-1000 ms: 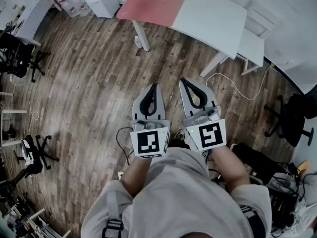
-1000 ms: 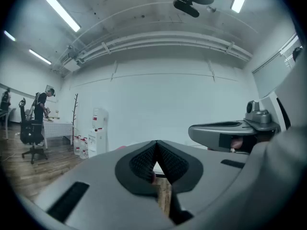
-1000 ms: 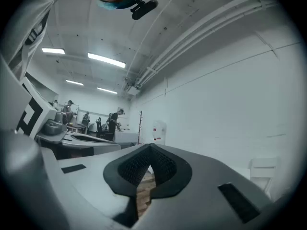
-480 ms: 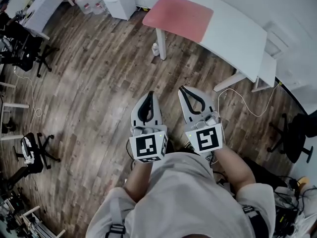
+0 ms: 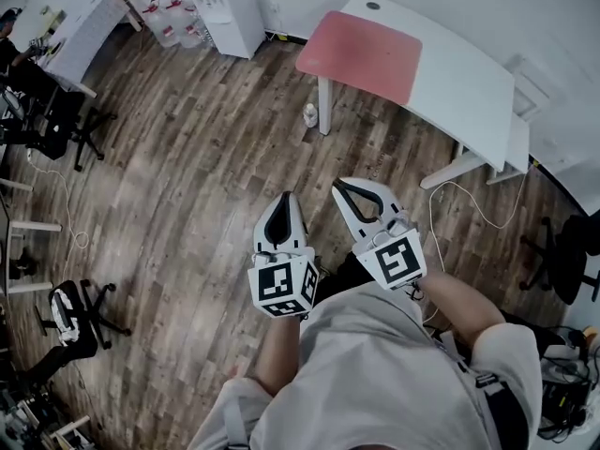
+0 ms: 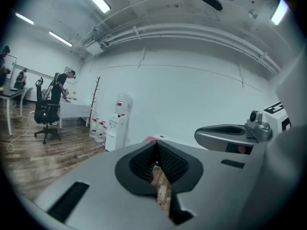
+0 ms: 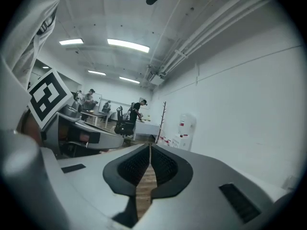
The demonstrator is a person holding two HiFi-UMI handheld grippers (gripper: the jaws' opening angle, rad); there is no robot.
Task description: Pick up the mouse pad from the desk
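Note:
A pink mouse pad [image 5: 359, 55] lies on the left end of a white desk [image 5: 466, 76] at the top of the head view. My left gripper [image 5: 286, 197] and right gripper [image 5: 338, 185] are held side by side over the wooden floor, well short of the desk, both shut with nothing between their jaws. In the left gripper view the left gripper [image 6: 156, 143] has its tips touching, and a sliver of the pink mouse pad [image 6: 149, 139] shows just past them. In the right gripper view the right gripper [image 7: 149, 146] is also closed and empty.
A white bottle [image 5: 309, 115] stands on the floor by the desk leg [image 5: 325, 106]. A water dispenser [image 5: 228, 3] with jugs stands at the back wall. Office chairs [image 5: 52, 120] sit at the left, another chair [image 5: 567, 251] and cables [image 5: 469, 200] at the right. People work at a far table [image 7: 98, 114].
Both grippers and the person have moved across the floor toward the desk; the desk and pink pad now appear nearer and further right in the head view. Jaws stayed shut.

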